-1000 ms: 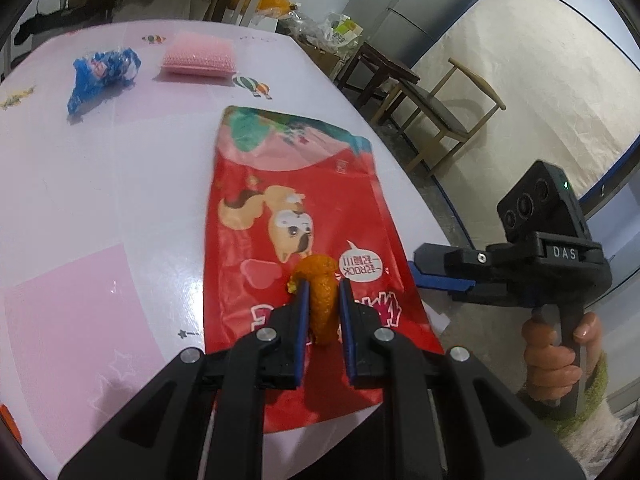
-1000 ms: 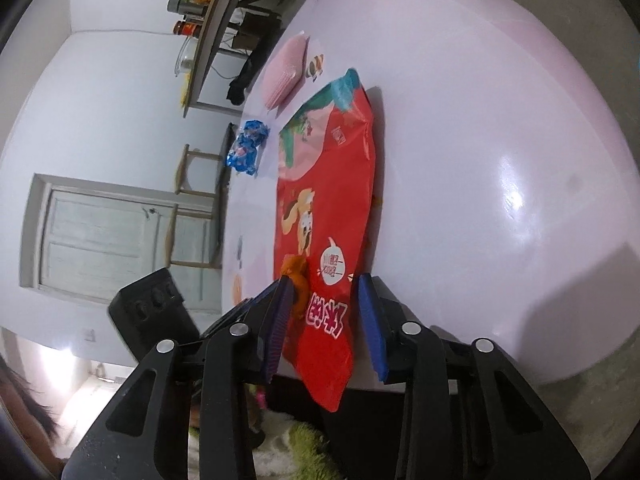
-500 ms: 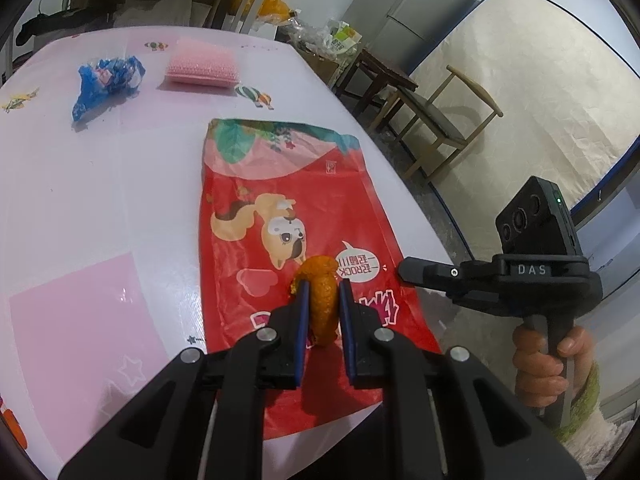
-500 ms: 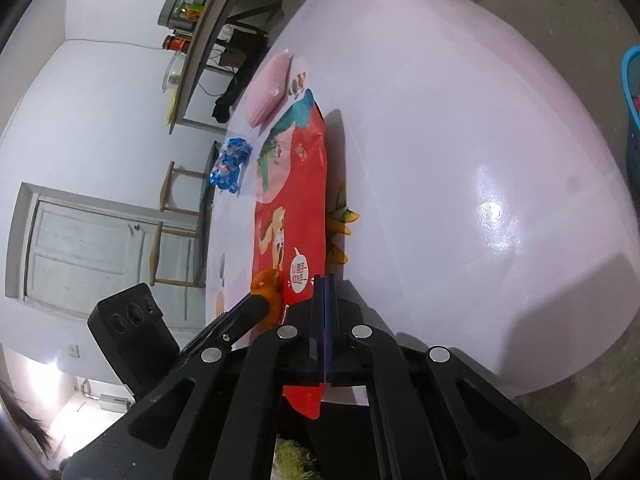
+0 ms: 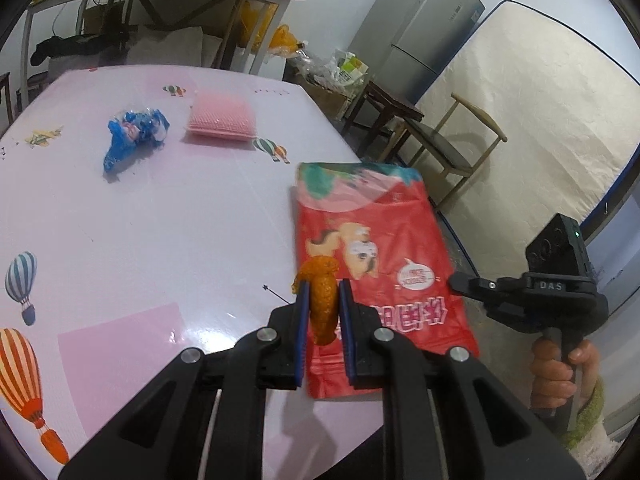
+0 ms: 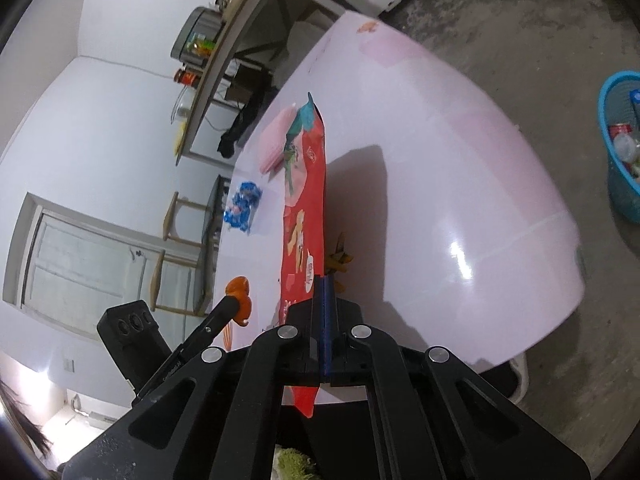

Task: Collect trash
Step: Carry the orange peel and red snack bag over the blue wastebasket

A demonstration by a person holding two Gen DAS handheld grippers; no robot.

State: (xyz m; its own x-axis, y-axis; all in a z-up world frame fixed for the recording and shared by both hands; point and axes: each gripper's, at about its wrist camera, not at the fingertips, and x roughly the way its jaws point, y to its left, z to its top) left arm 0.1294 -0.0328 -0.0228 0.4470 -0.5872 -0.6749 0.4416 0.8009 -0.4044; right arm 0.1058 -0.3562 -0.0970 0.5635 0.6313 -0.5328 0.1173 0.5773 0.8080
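Pink table (image 5: 132, 240), glossy, printed with hot-air balloons; it fills most of both wrist views.

Red snack bag (image 5: 380, 248), large and flat, cartoon dog on its face. Its near end hangs past the table's near edge. In the right wrist view the bag (image 6: 304, 208) shows almost edge-on, lifted off the tabletop and casting a shadow on it.

Blue basket (image 6: 622, 152) on the concrete floor beyond the table's far side, bottles and wrappers inside.

Pink sponge (image 5: 222, 122) near the far edge of the table; crumpled blue wrapper (image 5: 134, 138) just beside it, apart.

Right gripper (image 6: 323, 284): jaws pressed together on the bag's near edge, having just closed there. A hand (image 5: 560, 376) holds its handle off the table's right side.

Left gripper (image 5: 324, 308): jaws nearly together, pinching 1 piece of orange peel (image 5: 322, 296), held above the bag's left margin.

Small orange scraps (image 6: 340, 260) lie on the table beside the bag.
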